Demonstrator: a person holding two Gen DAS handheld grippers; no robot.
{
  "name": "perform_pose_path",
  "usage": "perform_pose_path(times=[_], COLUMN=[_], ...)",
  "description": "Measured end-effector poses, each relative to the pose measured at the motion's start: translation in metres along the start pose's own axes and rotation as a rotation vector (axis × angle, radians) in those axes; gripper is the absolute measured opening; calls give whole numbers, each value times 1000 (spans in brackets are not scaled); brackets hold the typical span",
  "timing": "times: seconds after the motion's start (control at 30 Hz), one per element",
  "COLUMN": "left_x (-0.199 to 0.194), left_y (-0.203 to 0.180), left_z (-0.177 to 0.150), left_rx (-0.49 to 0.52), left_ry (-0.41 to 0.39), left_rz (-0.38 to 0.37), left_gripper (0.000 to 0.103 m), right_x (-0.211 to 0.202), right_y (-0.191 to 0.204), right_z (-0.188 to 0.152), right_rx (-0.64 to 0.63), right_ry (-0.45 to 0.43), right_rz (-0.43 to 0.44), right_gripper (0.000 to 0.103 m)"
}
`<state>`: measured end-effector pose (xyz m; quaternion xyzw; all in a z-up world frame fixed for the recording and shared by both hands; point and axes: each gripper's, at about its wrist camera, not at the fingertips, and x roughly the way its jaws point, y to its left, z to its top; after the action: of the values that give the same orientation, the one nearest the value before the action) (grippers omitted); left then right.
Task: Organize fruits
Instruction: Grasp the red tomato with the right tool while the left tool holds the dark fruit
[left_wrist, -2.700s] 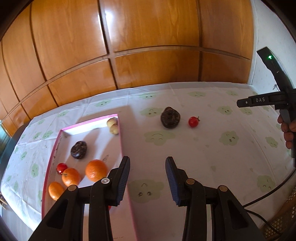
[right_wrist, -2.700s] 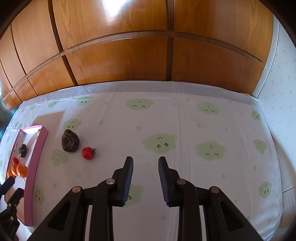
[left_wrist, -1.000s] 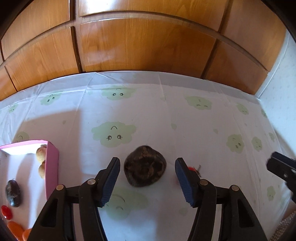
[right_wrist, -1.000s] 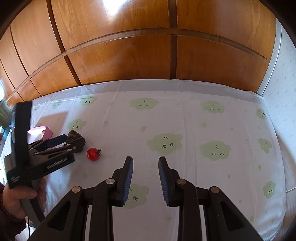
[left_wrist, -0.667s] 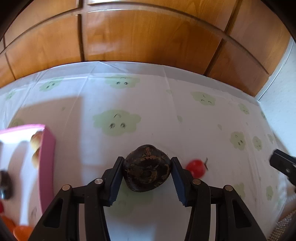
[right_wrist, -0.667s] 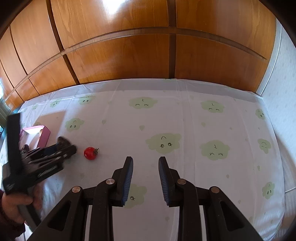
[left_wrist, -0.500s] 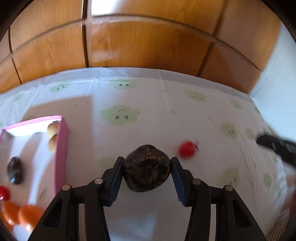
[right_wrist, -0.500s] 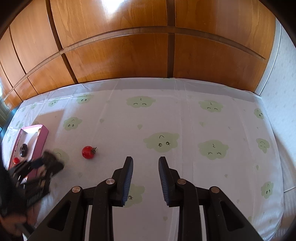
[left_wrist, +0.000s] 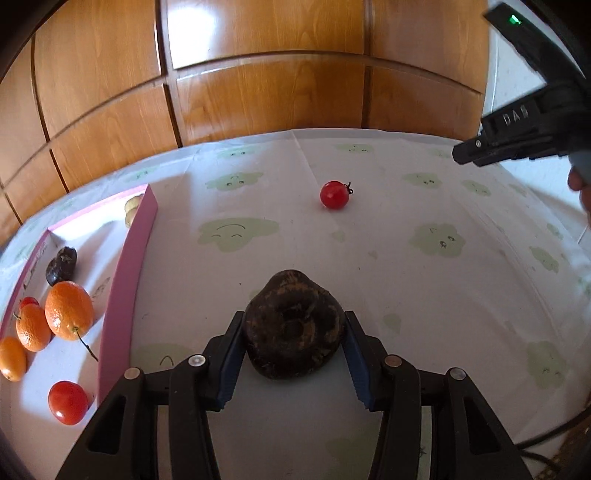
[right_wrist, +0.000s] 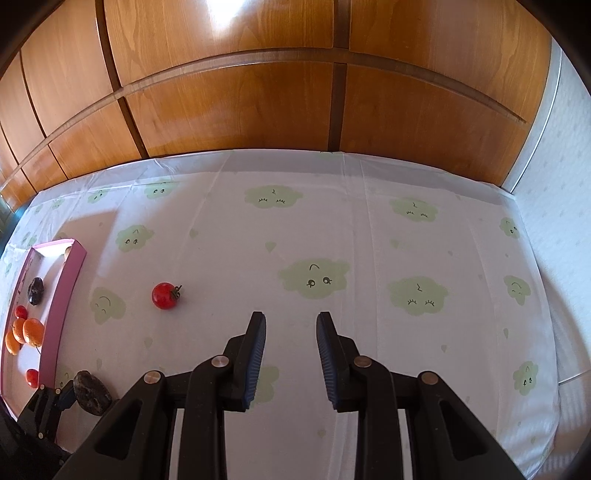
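My left gripper (left_wrist: 293, 332) is shut on a dark, wrinkled round fruit (left_wrist: 291, 326), its blue pads pressing both sides. It holds the fruit over the cloth, just right of the pink tray (left_wrist: 127, 280). In the right wrist view the same fruit (right_wrist: 92, 393) and the left gripper (right_wrist: 85, 394) show at the bottom left, near the tray's (right_wrist: 62, 291) front corner. A red cherry tomato (left_wrist: 334, 194) lies loose on the cloth farther ahead, seen too in the right wrist view as the tomato (right_wrist: 165, 295). My right gripper (right_wrist: 290, 321) hovers over the cloth, shut to a narrow gap with nothing in it.
The tray holds oranges (left_wrist: 68, 310), cherry tomatoes (left_wrist: 67, 402), a second dark fruit (left_wrist: 62, 260) and pale fruits (left_wrist: 132, 208). Wooden panels (right_wrist: 258, 92) rise behind the table. The right gripper's body (left_wrist: 517, 125) and a hand (left_wrist: 580, 184) hang at the upper right.
My left gripper closed on the dark fruit and carried it left toward the tray, leaving the tomato behind. The right gripper has stayed where it was.
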<state>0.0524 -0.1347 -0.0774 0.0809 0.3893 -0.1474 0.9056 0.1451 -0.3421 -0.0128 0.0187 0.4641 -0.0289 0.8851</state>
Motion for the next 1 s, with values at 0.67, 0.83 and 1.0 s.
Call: perform_pose_path(times=[0.67,0.83,1.0], left_x=[1,3,3], left_y=[4,3,3], left_z=[-4,-4,-4], left_rx=[-14,-15,-19], left_ry=[-37,-40,-42], left_rz=[-24,-23,-26], left_gripper=[51,51,51], right_x=[15,22,36], right_y=[21,36,58], right_z=[-8,-6,5], right_rx=[-8,2,2], right_ry=[96,135,163], right_rz=[180,274,329], right_gripper=[28,28,29])
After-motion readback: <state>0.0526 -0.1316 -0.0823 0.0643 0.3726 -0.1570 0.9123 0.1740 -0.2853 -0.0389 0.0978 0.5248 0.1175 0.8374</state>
